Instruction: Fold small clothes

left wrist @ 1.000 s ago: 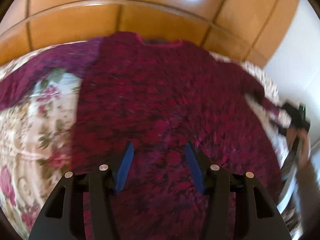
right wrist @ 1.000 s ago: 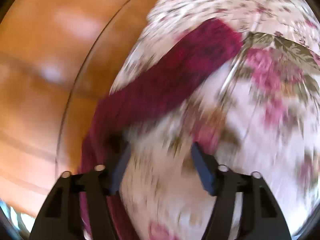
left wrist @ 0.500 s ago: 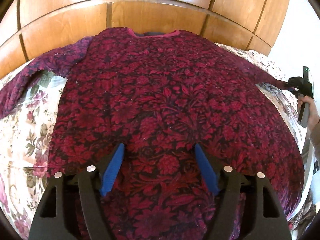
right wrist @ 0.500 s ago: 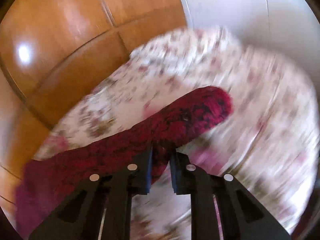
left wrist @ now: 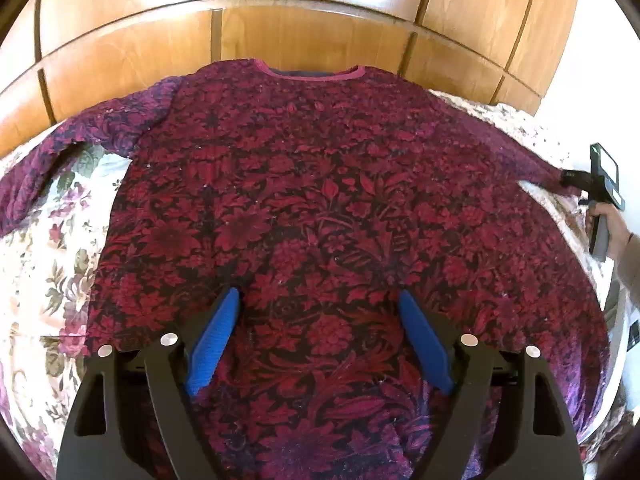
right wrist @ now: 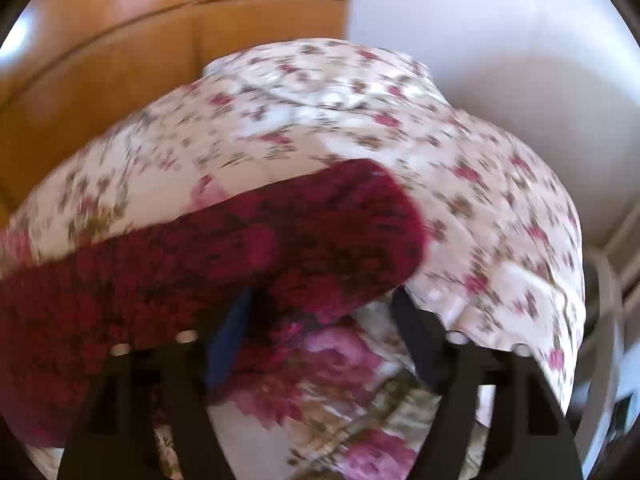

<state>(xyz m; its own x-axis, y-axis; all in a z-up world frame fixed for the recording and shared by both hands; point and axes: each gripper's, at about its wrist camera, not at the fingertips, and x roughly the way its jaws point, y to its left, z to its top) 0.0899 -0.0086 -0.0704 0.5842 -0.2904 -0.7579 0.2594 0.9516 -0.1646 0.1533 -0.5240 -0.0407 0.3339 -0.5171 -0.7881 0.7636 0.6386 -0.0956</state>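
Note:
A dark red floral sweater (left wrist: 320,200) lies spread flat, front up, on a flowered bedspread (left wrist: 52,264), neckline toward the far wooden wall. My left gripper (left wrist: 320,320) is open above the sweater's lower body, holding nothing. In the left wrist view my right gripper (left wrist: 576,180) sits at the cuff of the sweater's right sleeve. In the right wrist view the right gripper (right wrist: 320,312) stands open, with the sleeve's end (right wrist: 320,232) lying over its left finger; the view is blurred.
A wooden panelled wall (left wrist: 300,28) runs behind the bed. A white wall (right wrist: 500,40) and a white frame (right wrist: 608,340) stand at the bed's right side. The sweater's left sleeve (left wrist: 60,152) stretches out to the far left.
The right gripper was shut on the sleeve half a second ago and has opened. The left gripper has steadied over the sweater's lower body.

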